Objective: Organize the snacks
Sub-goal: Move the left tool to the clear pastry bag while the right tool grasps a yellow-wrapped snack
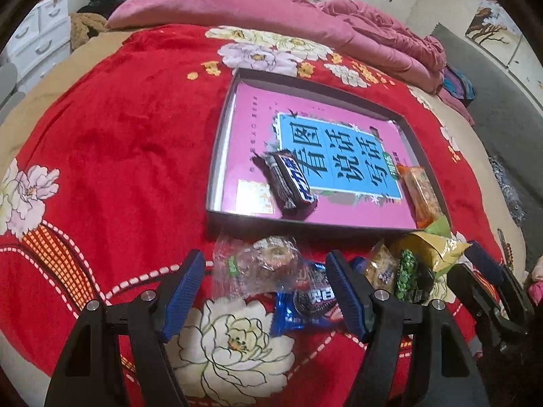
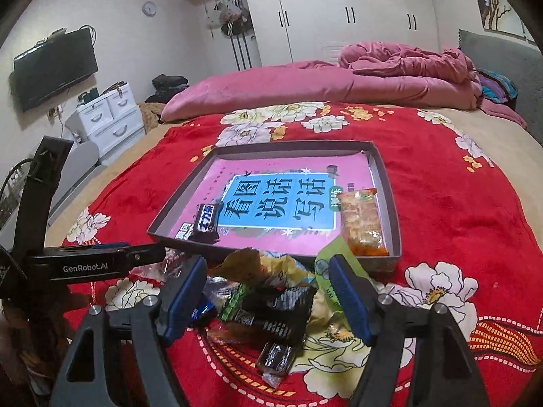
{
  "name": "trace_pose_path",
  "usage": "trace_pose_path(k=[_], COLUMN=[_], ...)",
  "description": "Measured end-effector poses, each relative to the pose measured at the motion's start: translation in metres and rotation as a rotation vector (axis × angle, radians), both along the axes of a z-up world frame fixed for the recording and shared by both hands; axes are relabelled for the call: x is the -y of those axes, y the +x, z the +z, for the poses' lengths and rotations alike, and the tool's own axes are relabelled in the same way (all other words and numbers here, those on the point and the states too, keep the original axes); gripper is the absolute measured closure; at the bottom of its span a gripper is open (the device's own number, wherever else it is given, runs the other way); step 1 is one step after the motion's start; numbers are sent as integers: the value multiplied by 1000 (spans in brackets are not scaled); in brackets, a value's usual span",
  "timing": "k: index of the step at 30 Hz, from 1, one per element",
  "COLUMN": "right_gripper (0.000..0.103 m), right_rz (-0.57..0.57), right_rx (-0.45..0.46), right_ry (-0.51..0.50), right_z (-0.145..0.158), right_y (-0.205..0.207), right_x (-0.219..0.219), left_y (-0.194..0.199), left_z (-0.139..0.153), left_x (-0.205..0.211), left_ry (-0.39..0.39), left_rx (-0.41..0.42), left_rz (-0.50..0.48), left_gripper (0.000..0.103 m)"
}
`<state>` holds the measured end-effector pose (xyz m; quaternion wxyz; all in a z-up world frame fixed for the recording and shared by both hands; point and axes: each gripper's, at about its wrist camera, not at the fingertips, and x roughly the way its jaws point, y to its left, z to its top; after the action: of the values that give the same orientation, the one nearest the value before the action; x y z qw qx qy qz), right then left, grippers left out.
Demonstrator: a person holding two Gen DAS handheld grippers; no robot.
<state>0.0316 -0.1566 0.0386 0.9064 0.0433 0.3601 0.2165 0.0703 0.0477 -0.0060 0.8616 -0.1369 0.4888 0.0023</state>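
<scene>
Both tools gape empty: left tool (image 1: 266, 291) over clear-wrapped snack (image 1: 261, 263), right tool (image 2: 268, 300) over black packet (image 2: 271, 315), near tray (image 2: 390, 210)

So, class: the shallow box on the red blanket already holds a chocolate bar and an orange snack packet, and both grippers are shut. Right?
Not quite: both views show the left gripper and right gripper open. The box does hold the chocolate bar and orange packet.

Both wrist views — tray (image 1: 217, 156) shared

I count one tray (image 1: 220, 129); two snacks inside, a chocolate bar (image 1: 292, 179) and an orange packet (image 1: 422, 193); my two grippers.
</scene>
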Motion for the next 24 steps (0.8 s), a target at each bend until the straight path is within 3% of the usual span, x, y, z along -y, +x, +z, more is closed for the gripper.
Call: trace_pose_path(k=[18,20,24], right_gripper=[29,32,48], right_rz=[-2,-6,-9], right_rx=[-32,-30,-45], right_ry=[-82,-85,-86], right_z=[-23,-24,-29], right_y=[22,26,35], right_x=[-14,-14,-15], left_y=[6,8,12], left_z=[-16,-20,-24], left_x=[0,-2,-4], left_ry=[-10,-21,-30], left_rx=[-83,-94,-102], left_rz=[24,36,53], left_gripper=[28,28,28])
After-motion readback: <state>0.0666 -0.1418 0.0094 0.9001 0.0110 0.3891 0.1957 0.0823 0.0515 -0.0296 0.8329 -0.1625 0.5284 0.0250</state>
